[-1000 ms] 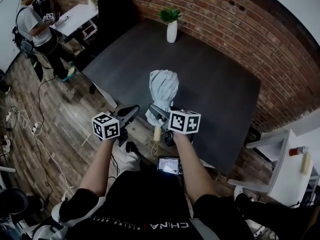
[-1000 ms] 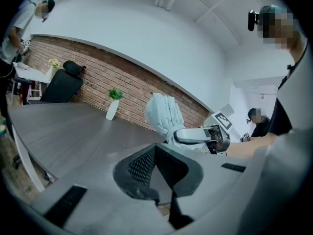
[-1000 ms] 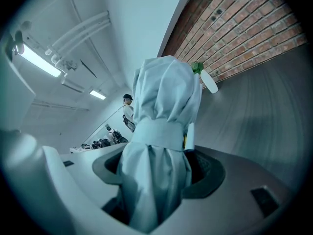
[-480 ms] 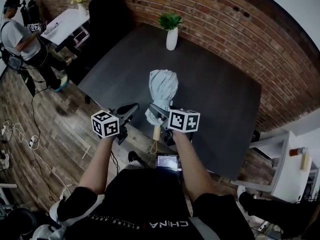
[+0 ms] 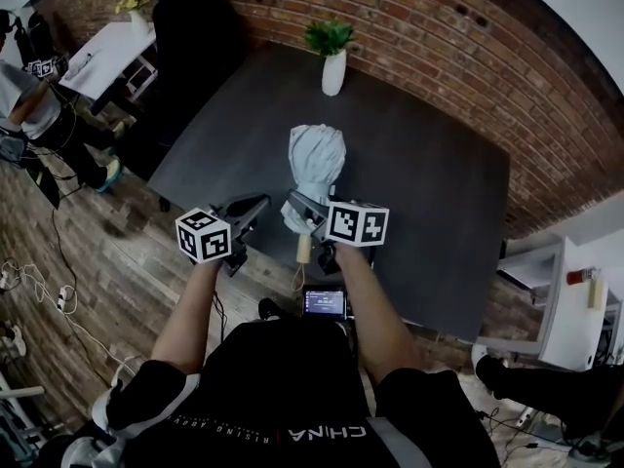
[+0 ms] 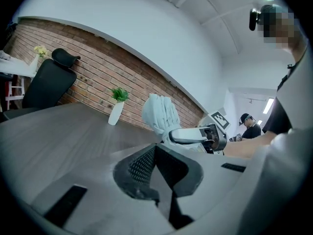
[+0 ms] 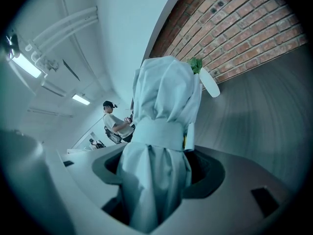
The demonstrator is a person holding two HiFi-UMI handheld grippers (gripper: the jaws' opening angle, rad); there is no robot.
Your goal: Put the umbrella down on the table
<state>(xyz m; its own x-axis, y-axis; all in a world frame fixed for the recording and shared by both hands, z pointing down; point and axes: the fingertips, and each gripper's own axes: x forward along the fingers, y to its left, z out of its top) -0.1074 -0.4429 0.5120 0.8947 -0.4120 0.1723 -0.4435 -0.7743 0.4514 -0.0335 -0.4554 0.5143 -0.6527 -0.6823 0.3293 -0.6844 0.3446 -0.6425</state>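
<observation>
**Nearest.** Below the umbrella's handle end in the head view, the wearer's black shirt (image 5: 283, 398) bears white print. "CHINA" reads clearly, upside down to the camera. The smaller line beside it is too fine to read. A small lit screen (image 5: 325, 302) sits just below the umbrella's handle, and its content is illegible.

**Grippers.**
- The right gripper (image 5: 298, 206) (image 7: 156, 168) has its fingers closed on the umbrella (image 5: 317, 159) (image 7: 164, 97) (image 6: 159, 112), clamping the gathered fabric below the strap.
- The left gripper (image 5: 252, 206) (image 6: 156, 148) is just left of the umbrella and not touching it. Its fingers are together with nothing between them.
- Each gripper carries a cube of black-and-white square markers, with no lettering on them.

**Umbrella.**
- It is a compact folding type in pale grey fabric, furled in loose bunched folds.
- A matching strap (image 7: 159, 133) binds it round the waist.
- The canopy end is up and the pale handle (image 5: 303, 249) is down, with a thin cord loop hanging from the handle.
- No brand mark is visible.
- It is held in the air over the near edge of the dark grey bench (image 5: 419, 183) (image 6: 49, 136) and is not lying on it.

**Beyond the umbrella.**
- A white vase (image 5: 333, 71) (image 6: 116, 114) (image 7: 210, 84) with a green plant stands on the far part of the bench, well apart.
- Behind it runs a brick wall (image 5: 439, 37).
- Far left of the umbrella are a black office chair (image 5: 200, 18), a white desk (image 5: 107, 52) and another person (image 5: 29, 105) standing on the wooden floor.
</observation>
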